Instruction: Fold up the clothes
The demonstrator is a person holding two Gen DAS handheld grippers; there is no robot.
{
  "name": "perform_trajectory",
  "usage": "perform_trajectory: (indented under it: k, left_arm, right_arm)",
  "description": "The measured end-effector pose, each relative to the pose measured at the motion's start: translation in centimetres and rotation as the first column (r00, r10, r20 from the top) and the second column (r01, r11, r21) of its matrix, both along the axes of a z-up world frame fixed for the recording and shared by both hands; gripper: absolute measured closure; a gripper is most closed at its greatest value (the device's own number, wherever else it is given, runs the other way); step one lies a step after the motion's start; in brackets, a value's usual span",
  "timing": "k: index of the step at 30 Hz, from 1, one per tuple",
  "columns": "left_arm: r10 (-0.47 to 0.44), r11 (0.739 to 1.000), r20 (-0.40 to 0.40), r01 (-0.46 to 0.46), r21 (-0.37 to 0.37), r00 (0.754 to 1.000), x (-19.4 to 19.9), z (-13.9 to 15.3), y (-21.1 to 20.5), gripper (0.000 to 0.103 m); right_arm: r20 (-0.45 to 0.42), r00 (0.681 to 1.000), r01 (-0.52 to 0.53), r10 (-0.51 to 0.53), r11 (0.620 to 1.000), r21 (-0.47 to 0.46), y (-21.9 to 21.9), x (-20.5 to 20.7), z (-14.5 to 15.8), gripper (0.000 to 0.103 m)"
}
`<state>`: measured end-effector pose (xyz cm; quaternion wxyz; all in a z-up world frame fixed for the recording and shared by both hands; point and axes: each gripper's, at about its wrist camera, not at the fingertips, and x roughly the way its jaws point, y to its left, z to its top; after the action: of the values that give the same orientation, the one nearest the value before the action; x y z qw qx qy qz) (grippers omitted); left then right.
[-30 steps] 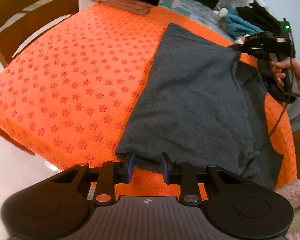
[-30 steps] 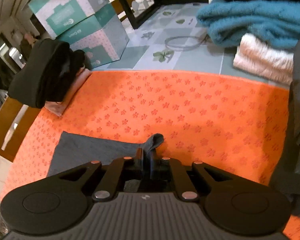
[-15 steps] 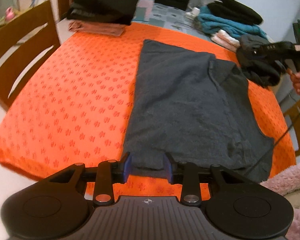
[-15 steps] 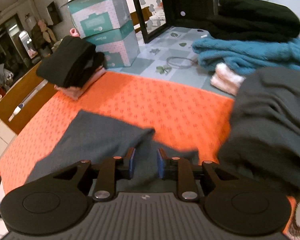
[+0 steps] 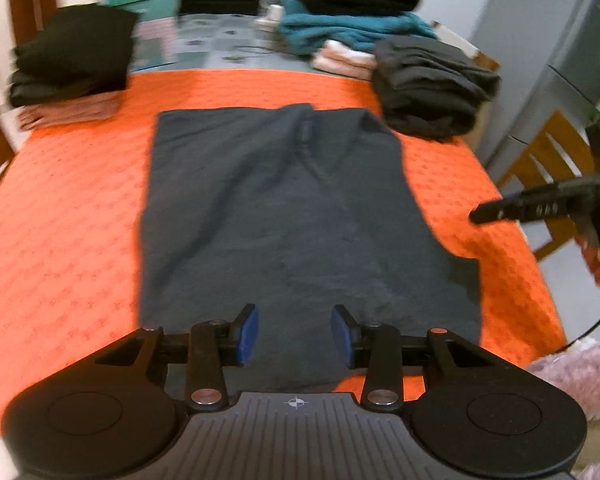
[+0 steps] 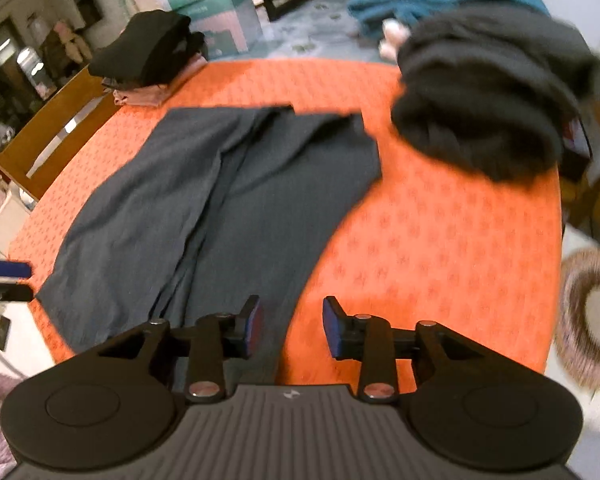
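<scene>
Your dark grey knit garment (image 5: 284,216) lies flat, folded lengthwise, in the middle of the orange flower-print cloth (image 5: 68,216); its near hem is cut off behind your left gripper (image 5: 293,334). Both claws are spreading, pinching nothing: your right gripper (image 6: 290,326) hangs over the garment's right edge. Two clothes piles flank it: a black stack (image 5: 72,54) at 11 o'clock, a blurred dark heap (image 5: 432,84) at 1.

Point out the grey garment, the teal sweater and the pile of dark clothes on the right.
Grey garment (image 5: 268,216), left wrist view, its middle.
Teal sweater (image 5: 352,32), left wrist view, front fold.
Dark pile (image 6: 488,96), right wrist view, its top.
</scene>
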<state>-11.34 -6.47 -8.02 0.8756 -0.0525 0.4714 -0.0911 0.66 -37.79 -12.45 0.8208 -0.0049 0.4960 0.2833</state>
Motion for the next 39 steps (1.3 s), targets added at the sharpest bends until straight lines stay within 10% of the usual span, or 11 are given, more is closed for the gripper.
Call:
perform_trajectory:
  k: [19, 23, 27, 35, 39]
  left_arm:
    - [-0.329, 0.944, -0.044, 0.328, -0.031, 0.943, 3.5, -1.9, -10.1, 0.059]
    - [-0.403, 0.915, -0.051, 0.401, -0.037, 0.914, 3.8, -2.3, -12.4, 0.057]
    - [-0.456, 0.890, -0.035, 0.456, -0.014, 0.889, 3.8, -2.1, -14.2, 0.053]
    - [-0.356, 0.935, -0.002, 0.356, -0.006, 0.935, 4.6, -0.9, -13.1, 0.051]
    - [-0.275, 0.961, 0.003, 0.275, 0.019, 0.962, 4.6, -0.6, -11.5, 0.098]
  right_arm:
    - [-0.160, 0.973, 0.184, -0.165, 0.976, 0.113, -1.6, -4.8, -4.7, 0.058]
    - [-0.223, 0.962, 0.200, -0.157, 0.962, 0.185, -1.3, -4.4, -5.4, 0.098]
    - [-0.236, 0.963, 0.201, -0.130, 0.929, 0.310, -1.1, -4.1, -3.4, 0.098]
    - [-0.183, 0.983, 0.063, 0.011, 0.917, 0.395, 3.2, -2.5, 0.5, 0.098]
    - [-0.158, 0.984, -0.018, 0.086, 0.920, 0.392, 5.5, -1.9, 1.3, 0.098]
